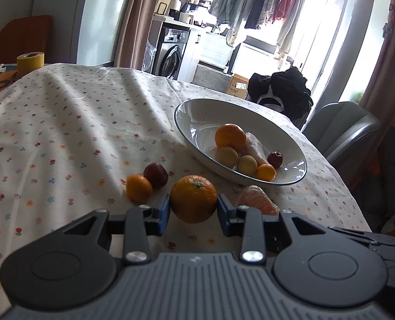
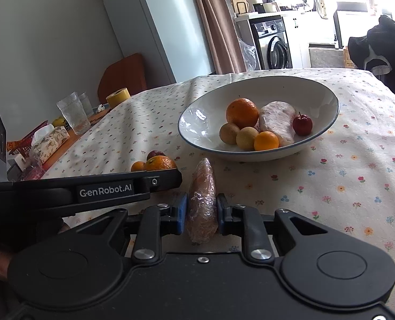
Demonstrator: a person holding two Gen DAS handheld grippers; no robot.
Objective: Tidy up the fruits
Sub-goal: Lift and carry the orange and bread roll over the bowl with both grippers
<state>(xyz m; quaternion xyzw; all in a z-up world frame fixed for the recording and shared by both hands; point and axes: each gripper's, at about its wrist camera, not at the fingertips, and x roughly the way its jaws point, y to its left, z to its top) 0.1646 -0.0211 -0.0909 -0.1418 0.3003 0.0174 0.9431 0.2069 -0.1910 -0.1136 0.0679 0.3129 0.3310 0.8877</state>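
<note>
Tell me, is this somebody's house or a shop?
Most likely somebody's home, a dining room. A table with a flowery cloth holds a bowl of fruit, and behind it stand a washing machine and laundry hung up to dry.

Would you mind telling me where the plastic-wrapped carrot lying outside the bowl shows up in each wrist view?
Left wrist view: the wrapped carrot peeks out low and right of centre, behind the right finger of the left gripper.
Right wrist view: it lies bottom centre, between the fingers of the right gripper.
Shared landmark: the white bowl just beyond it.
</note>
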